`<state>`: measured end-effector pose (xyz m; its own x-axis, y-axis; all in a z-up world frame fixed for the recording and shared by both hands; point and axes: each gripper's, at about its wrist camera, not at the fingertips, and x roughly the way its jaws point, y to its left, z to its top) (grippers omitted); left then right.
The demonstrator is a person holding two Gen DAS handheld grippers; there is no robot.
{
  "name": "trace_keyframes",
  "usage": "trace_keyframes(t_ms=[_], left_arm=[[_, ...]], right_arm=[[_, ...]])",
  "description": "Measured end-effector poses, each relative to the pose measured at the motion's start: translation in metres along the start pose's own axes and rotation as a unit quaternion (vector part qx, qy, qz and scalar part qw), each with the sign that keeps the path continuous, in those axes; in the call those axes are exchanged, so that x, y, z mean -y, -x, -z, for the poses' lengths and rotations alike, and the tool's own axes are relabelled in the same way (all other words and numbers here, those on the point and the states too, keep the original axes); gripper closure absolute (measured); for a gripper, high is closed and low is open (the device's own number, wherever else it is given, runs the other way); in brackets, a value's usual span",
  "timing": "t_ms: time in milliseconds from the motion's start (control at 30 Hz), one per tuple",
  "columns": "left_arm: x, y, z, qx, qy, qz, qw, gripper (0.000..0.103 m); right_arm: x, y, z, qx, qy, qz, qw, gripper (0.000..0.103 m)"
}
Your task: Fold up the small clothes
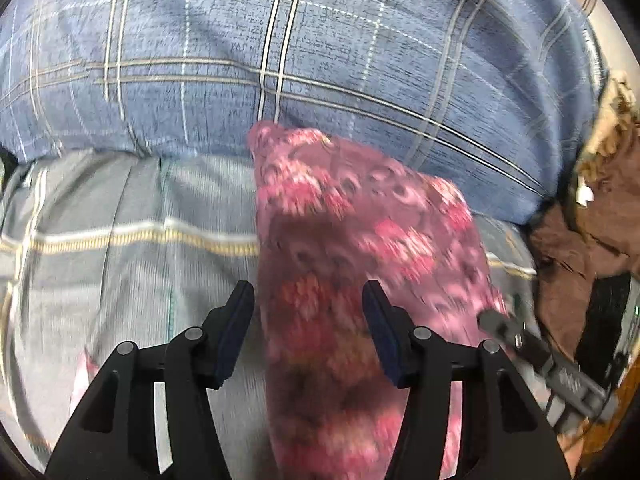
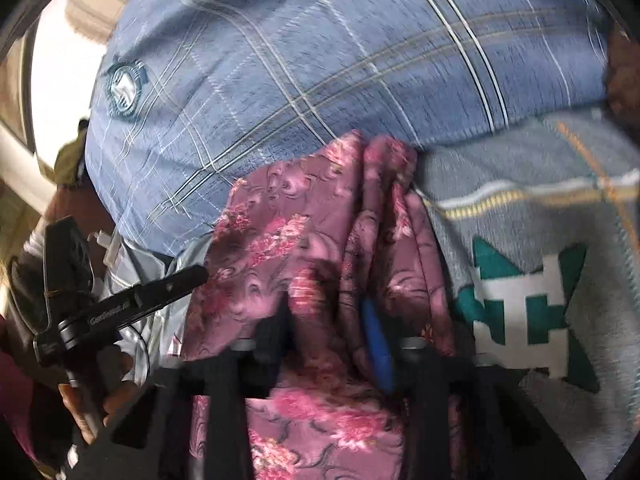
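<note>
A pink floral garment (image 1: 352,248) lies bunched on the grey striped bedsheet (image 1: 120,248), blurred by motion. My left gripper (image 1: 308,324) is open, its jaws wide apart on either side of the cloth, not pinching it. The other gripper's tip (image 1: 500,322) shows at the garment's right edge. In the right wrist view the garment (image 2: 304,248) drapes over my right gripper (image 2: 332,332), covering its fingers; a blue pad (image 2: 376,344) shows through the folds. The left gripper (image 2: 132,300) shows at the left, held by a hand.
A large blue plaid pillow (image 1: 320,48) lies right behind the garment, also in the right wrist view (image 2: 320,60). Brown fuzzy clothing (image 1: 592,216) is piled at the right. The sheet has a green and white emblem (image 2: 528,312).
</note>
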<state>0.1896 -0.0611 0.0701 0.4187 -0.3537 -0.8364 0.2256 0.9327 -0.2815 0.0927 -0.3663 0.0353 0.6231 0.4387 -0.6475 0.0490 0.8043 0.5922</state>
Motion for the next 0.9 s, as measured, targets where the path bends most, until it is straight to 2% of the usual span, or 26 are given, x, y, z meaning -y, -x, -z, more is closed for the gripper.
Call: trace_keyframes(t_ms=[67, 133, 200, 233, 300, 400, 433, 467, 567, 633, 667, 700, 733, 767, 833, 867, 900], left_arm=[[0.002, 0.003, 0.013, -0.006, 0.006, 0.03, 0.9995, 0.046], [0.0, -0.003, 0.025, -0.008, 0.009, 0.028, 0.9995, 0.046], [-0.005, -0.024, 0.032, -0.038, 0.009, 0.01, 0.9992, 0.044], [-0.01, -0.03, 0.034, -0.05, 0.018, 0.015, 0.9985, 0.044], [-0.018, -0.019, 0.034, -0.051, 0.04, 0.035, 0.9973, 0.045], [-0.023, 0.003, 0.041, -0.043, 0.038, 0.049, 0.9971, 0.046], [-0.024, 0.011, 0.047, -0.041, 0.036, 0.064, 0.9965, 0.045], [-0.025, 0.017, 0.054, -0.04, 0.037, 0.079, 0.9954, 0.045], [-0.024, 0.017, 0.077, -0.051, 0.045, 0.105, 0.9921, 0.045], [-0.015, -0.002, 0.091, -0.086, 0.049, 0.1, 0.99, 0.045], [-0.013, -0.01, 0.095, -0.095, 0.052, 0.096, 0.9895, 0.045], [-0.008, -0.002, 0.1, -0.078, 0.045, 0.09, 0.9919, 0.045], [-0.003, 0.004, 0.101, -0.076, 0.036, 0.091, 0.9923, 0.045], [0.001, 0.008, 0.103, -0.078, 0.029, 0.098, 0.9917, 0.045], [0.006, 0.008, 0.105, -0.077, 0.029, 0.096, 0.992, 0.045], [0.009, 0.005, 0.107, -0.081, 0.027, 0.089, 0.9923, 0.045], [0.012, -0.006, 0.106, -0.087, 0.023, 0.084, 0.9924, 0.045]], right_arm=[[-0.014, 0.018, 0.001, 0.036, 0.031, -0.003, 0.999, 0.088], [-0.011, 0.023, 0.005, 0.052, 0.037, 0.006, 0.998, 0.088], [0.0, 0.001, 0.006, 0.015, 0.038, 0.062, 0.997, 0.087], [0.005, -0.006, 0.008, 0.001, 0.033, 0.063, 0.997, 0.086], [0.003, 0.008, 0.008, 0.016, 0.018, 0.05, 0.998, 0.08], [-0.002, 0.043, 0.016, 0.038, 0.006, -0.006, 0.999, 0.076], [-0.001, 0.055, 0.023, 0.039, 0.005, -0.018, 0.999, 0.073], [0.0, 0.06, 0.031, 0.034, 0.007, -0.021, 0.999, 0.065], [0.003, 0.058, 0.056, 0.016, 0.022, 0.02, 0.999, 0.062], [0.007, 0.05, 0.068, 0.01, 0.023, 0.038, 0.999, 0.063], [0.005, 0.051, 0.071, 0.018, 0.032, 0.05, 0.998, 0.074], [0.0, 0.052, 0.072, 0.021, 0.044, 0.055, 0.997, 0.097], [-0.005, 0.059, 0.073, 0.022, 0.053, 0.039, 0.998, 0.096], [-0.011, 0.069, 0.073, 0.041, 0.062, 0.034, 0.997, 0.096], [-0.015, 0.079, 0.072, 0.063, 0.076, 0.045, 0.994, 0.096], [-0.01, 0.079, 0.071, 0.064, 0.074, 0.057, 0.994, 0.096], [-0.002, 0.072, 0.071, 0.046, 0.072, 0.076, 0.993, 0.096]])
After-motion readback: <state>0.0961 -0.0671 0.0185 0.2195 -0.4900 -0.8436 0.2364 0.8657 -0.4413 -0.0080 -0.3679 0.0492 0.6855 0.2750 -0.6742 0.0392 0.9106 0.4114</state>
